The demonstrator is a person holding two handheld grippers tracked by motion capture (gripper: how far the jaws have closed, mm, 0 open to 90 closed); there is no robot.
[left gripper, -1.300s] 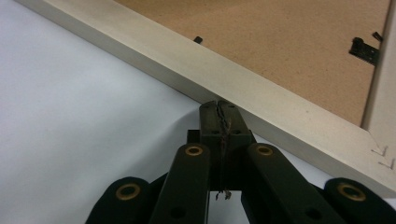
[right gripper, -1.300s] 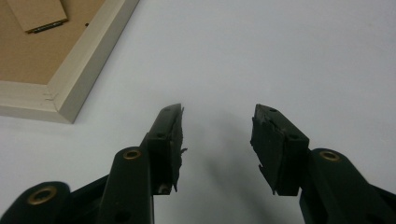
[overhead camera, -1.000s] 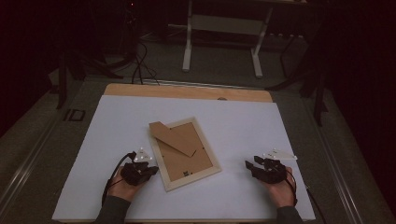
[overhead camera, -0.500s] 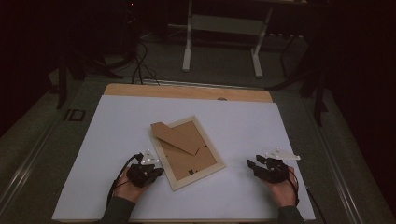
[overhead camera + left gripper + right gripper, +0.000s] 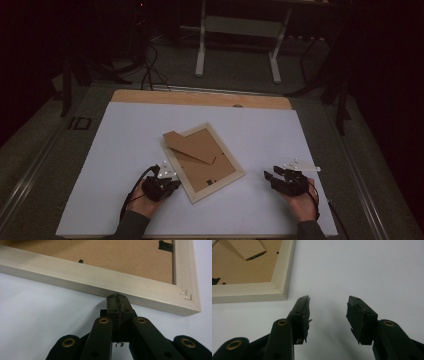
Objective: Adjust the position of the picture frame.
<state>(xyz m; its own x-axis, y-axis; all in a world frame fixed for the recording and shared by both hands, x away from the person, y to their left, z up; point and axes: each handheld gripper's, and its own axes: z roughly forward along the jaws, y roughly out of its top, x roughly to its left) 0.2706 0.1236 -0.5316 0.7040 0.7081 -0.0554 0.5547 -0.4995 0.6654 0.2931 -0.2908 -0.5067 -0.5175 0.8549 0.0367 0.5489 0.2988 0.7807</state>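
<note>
A pale wooden picture frame [image 5: 239, 172] lies face down in the middle of the white tabletop [image 5: 125, 135], its brown backing board [image 5: 210, 172] up and a cardboard stand flap [image 5: 190, 145] folded across it. My left gripper [image 5: 172, 184] is shut, with nothing between its jaws. In the left gripper view its tips [image 5: 117, 298] sit right at the frame's side rail [image 5: 100, 281]; whether they touch it I cannot tell. My right gripper [image 5: 271, 178] rests on the table to the frame's right. It is open and empty [image 5: 328, 305], a short way off the frame's corner [image 5: 279, 287].
A bare wooden strip [image 5: 200, 98] runs along the table's far edge. Beyond it on the dark floor stand a white stand's legs [image 5: 202, 45] and some cables [image 5: 150, 70]. A black clip [image 5: 165, 245] holds the backing board near the frame's corner.
My left gripper has edged a little to the right, up to the frame's near-left rail. The right gripper has kept still.
</note>
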